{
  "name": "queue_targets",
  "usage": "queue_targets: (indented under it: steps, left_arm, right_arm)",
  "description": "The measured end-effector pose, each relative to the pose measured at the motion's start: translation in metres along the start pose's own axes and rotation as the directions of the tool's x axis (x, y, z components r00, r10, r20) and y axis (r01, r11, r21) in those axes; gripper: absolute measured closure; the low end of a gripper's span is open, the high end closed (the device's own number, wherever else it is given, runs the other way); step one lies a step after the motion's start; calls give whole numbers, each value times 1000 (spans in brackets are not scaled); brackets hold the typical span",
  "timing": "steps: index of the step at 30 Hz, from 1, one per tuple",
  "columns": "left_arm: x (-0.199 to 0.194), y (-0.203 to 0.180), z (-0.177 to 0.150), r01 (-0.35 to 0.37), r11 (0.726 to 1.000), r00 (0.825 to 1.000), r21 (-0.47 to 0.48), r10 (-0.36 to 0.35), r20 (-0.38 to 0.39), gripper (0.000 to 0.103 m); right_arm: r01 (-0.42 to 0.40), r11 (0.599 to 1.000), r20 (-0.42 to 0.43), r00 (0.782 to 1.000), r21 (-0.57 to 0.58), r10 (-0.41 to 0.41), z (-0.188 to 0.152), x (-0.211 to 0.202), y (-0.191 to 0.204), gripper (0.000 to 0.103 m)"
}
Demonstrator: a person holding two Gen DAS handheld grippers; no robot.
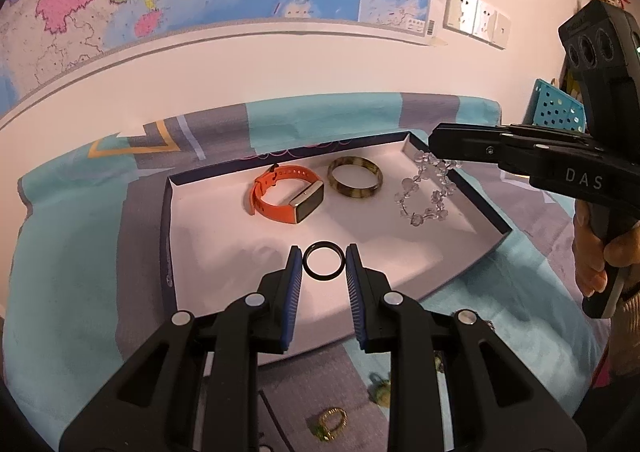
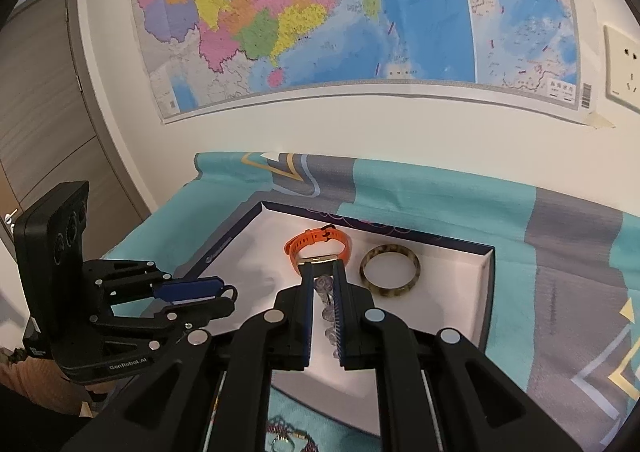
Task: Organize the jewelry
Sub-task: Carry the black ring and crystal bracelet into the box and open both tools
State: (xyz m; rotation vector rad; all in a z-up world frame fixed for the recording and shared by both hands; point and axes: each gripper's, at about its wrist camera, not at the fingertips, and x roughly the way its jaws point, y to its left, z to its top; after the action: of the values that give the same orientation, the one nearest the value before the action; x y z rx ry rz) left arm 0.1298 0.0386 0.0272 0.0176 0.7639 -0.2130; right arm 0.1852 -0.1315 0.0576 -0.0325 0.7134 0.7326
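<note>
Jewelry not yet sorted lies nearest: a gold ring (image 1: 333, 423) and a green trinket (image 1: 379, 392) on the patterned cloth (image 1: 72, 292), short of the tray (image 1: 170, 187), seen past the left gripper's arms; the right view shows only a beaded piece (image 2: 286, 438) there. The left gripper (image 1: 323, 264) hovers over the tray's near part, its blue pads either side of a black ring (image 1: 323, 262); small gaps show between pad and ring, so the fingers appear slack, judged to be at set-down or pick-up. The right gripper (image 2: 323, 284) is closed on a clear bead bracelet (image 1: 426, 187). The left view shows that the bracelet hangs from the tips with its lower loop on the tray floor; the right view shows only beads pinched between the pads. Beyond, an orange watch (image 1: 288, 193) and a mottled bangle (image 1: 355, 176) lie side by side, apart, suggesting a row the bracelet would extend. A map (image 2: 340, 11) covers the wall behind.
</note>
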Motion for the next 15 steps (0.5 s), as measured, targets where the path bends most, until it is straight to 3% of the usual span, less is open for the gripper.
queue_targets:
  steps: [15]
  left_arm:
    - [35,14,10,-8,998,998,-60,4,-62,80]
  right_arm:
    - [-44,997,-35,998,57,47,5,32,-8,95]
